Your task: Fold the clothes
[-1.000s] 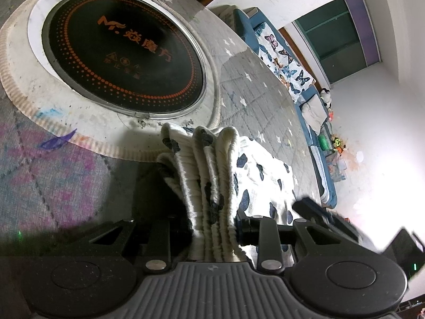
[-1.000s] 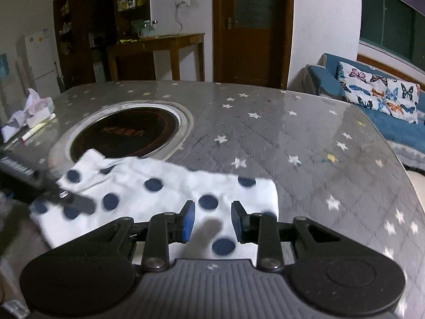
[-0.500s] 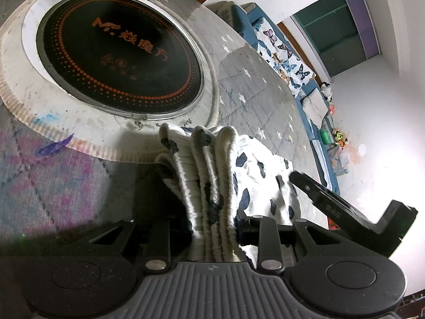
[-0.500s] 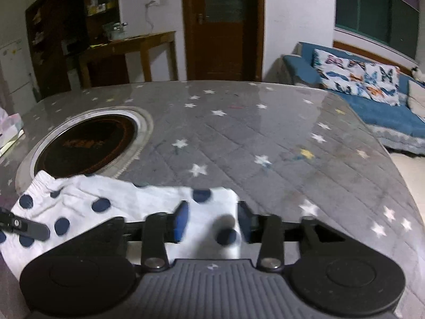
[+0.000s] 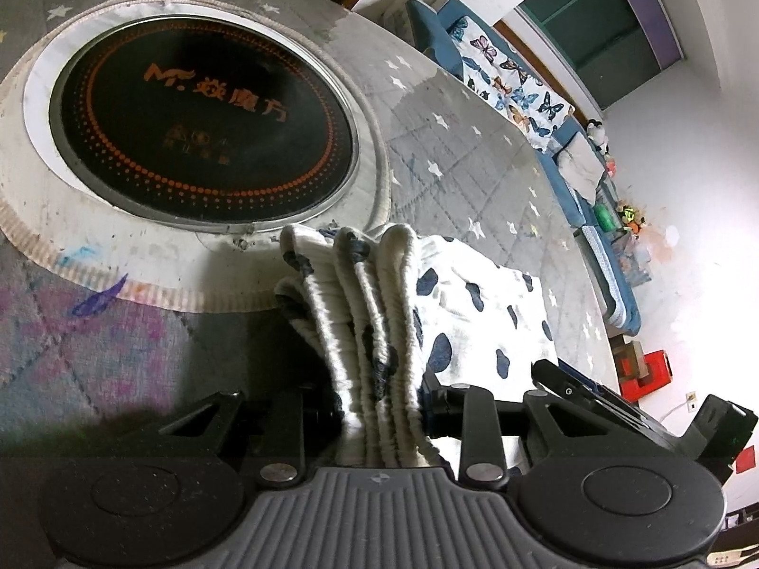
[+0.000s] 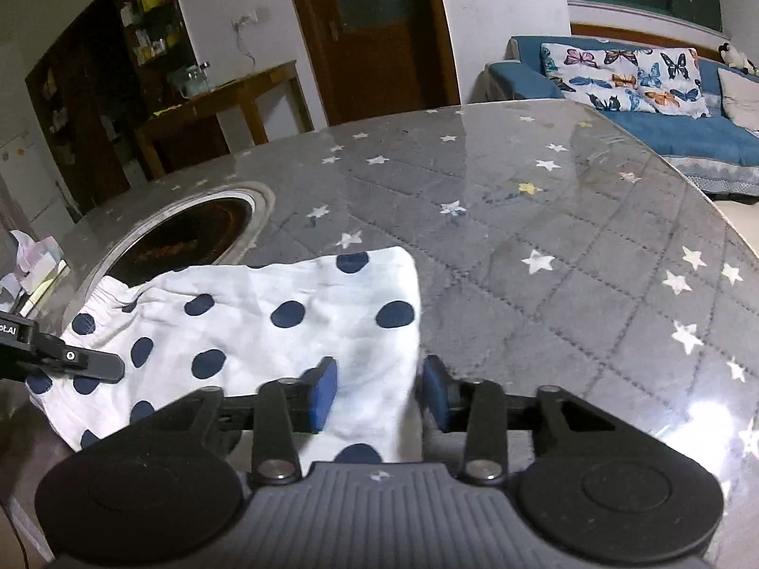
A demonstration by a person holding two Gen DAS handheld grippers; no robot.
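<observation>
A white garment with dark blue dots lies flat on the grey star-patterned table. In the left wrist view my left gripper is shut on the garment's bunched, ribbed waistband, which stands in thick folds between its fingers. My right gripper sits low over the garment's near right corner. Its jaws are closing with the cloth's edge between the blue pads, and a gap still shows beside the cloth. The left gripper's finger shows at the garment's left end.
A round black cooktop with a pale ring is set into the table just beyond the waistband. Crumpled tissues lie at the table's far left. A blue sofa with butterfly cushions stands past the table's right edge.
My right gripper has dropped and slid toward the garment's right corner, rolling a little; its jaws widened, then narrowed. The left gripper keeps its hold on the waistband.
</observation>
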